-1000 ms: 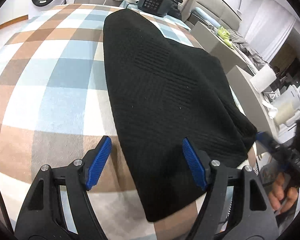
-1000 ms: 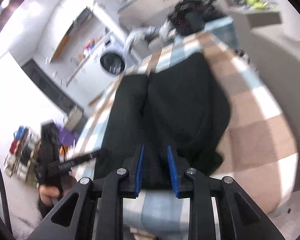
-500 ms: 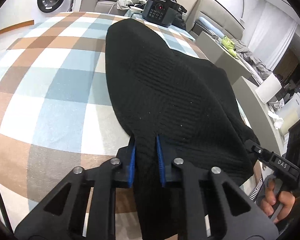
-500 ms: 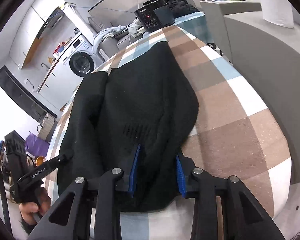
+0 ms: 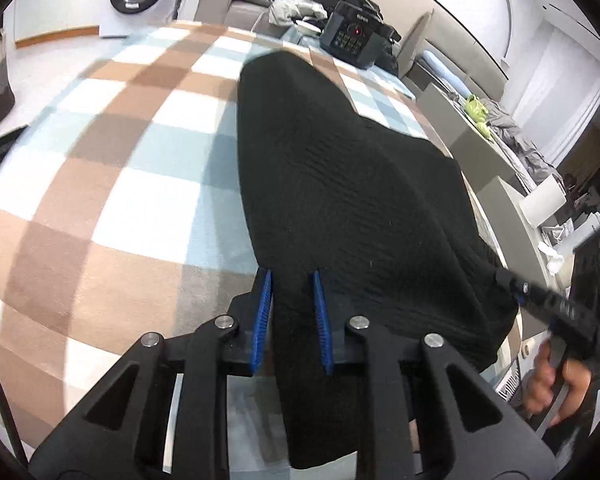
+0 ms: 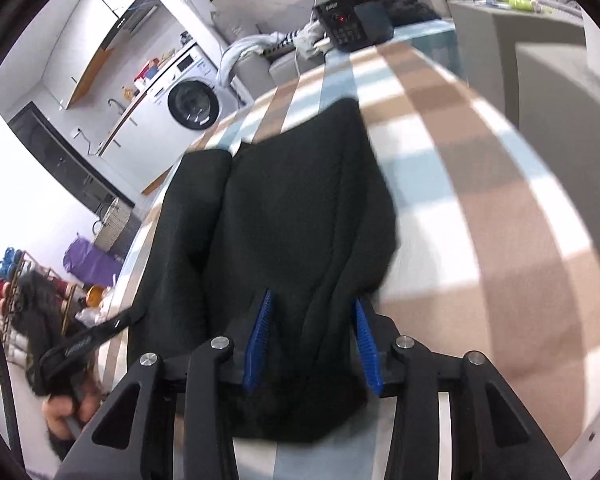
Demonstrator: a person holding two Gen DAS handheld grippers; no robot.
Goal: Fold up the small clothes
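Checkered bench point(image 5: 132, 200) carries our black knit garment point(image 5: 340, 184), both hand-held grippers, left point(image 5: 292, 312) and right point(image 6: 312, 336), pinching its six-o'clock hem; folding barely begun.

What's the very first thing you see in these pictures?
A big black knitted garment lies down the middle of the brown, blue and white checked cloth. Both the left gripper and right gripper pinch its near edge between blue pads.
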